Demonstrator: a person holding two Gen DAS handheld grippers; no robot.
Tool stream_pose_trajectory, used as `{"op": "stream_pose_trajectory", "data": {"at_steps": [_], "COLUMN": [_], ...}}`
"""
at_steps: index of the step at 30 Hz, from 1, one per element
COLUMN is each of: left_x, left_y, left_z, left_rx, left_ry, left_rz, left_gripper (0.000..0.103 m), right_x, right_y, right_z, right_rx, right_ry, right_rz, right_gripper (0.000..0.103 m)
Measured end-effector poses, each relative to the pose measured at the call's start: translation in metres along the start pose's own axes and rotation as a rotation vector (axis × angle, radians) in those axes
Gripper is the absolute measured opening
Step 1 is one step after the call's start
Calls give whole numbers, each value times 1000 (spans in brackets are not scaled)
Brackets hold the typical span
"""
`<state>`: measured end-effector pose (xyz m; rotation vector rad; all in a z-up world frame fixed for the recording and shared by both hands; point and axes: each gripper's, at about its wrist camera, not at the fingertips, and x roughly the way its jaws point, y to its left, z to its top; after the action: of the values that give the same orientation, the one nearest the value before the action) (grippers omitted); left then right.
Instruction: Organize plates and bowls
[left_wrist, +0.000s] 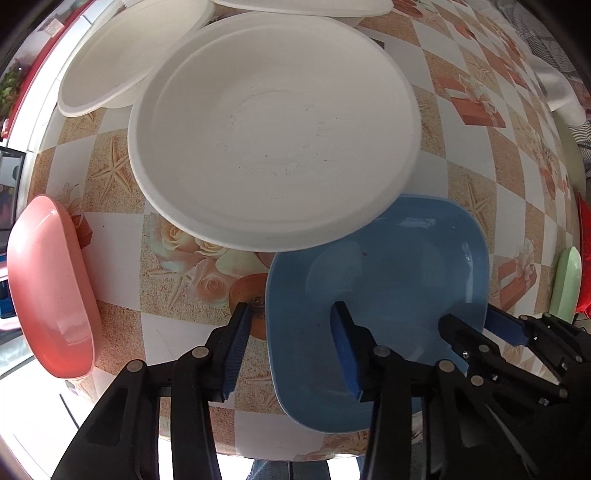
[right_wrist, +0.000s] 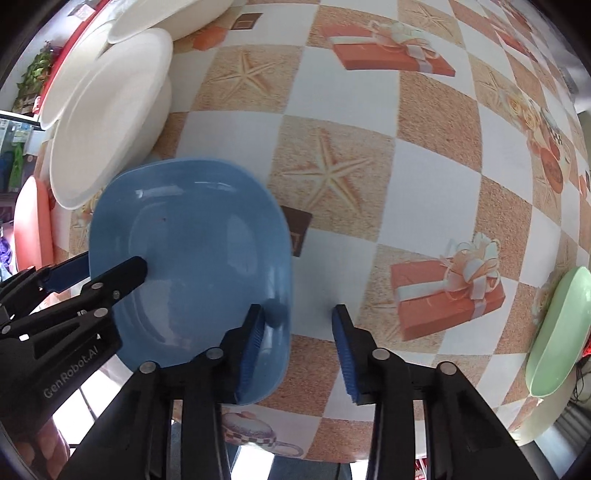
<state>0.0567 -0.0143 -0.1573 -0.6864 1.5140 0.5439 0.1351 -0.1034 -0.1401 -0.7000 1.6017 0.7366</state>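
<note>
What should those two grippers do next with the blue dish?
Probably close both: the left gripper and right gripper are open, each straddling an opposite rim of the squarish blue plastic dish, which rests on the table unheld.

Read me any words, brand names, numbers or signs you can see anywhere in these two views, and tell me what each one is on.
"GenRobot.AI": white lettering on the black body of the left gripper, seen in the right wrist view.
Brown square printed on the tablecloth beside the blue plate: it bears a mark, too blurred to read.
Nothing readable on the plates, bowls or the right gripper.
</note>
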Motion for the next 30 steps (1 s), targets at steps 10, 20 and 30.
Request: {"op": "stream_pose_trajectory", "data": {"at_steps": [10, 20, 30], "left_x": [-18, -24, -35], "left_y": [-20, 21, 0], "left_z": [-18, -11, -26], "left_rx": [62, 49, 30], "left_ry": [-1, -12, -30], "left_rz": [25, 69, 68], "left_gripper": [41, 41, 41], "right_x": [11, 24, 31], "right_y": [27, 88, 138], "right_z": [-5, 1, -7], "right_rx": [35, -19, -80], "right_ry": [58, 99, 103], "right_rz": [106, 150, 136], "right_gripper": [22, 23, 23]}}
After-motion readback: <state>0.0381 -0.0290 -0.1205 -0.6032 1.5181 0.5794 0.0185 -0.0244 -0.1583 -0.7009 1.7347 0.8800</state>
